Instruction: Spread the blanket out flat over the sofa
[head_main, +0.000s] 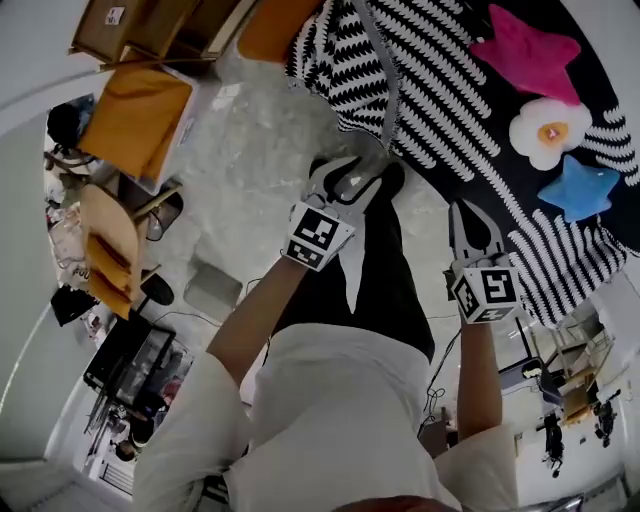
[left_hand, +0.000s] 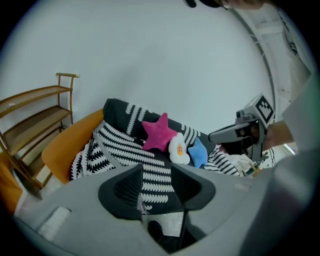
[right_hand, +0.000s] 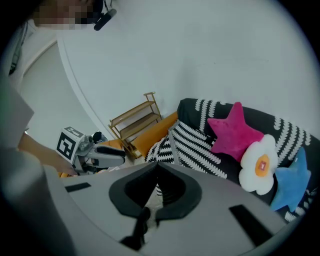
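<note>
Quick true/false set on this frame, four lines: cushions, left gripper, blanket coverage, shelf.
1. Three cushions lie on the blanket: a pink star, a white flower and a blue star. True.
2. The left gripper is shut on the blanket. False: its fingers are apart and hold nothing.
3. The blanket covers the whole sofa. False: one orange end is bare, and the blanket is bunched there.
4. A wooden shelf stands past the sofa's bare end. True.
</note>
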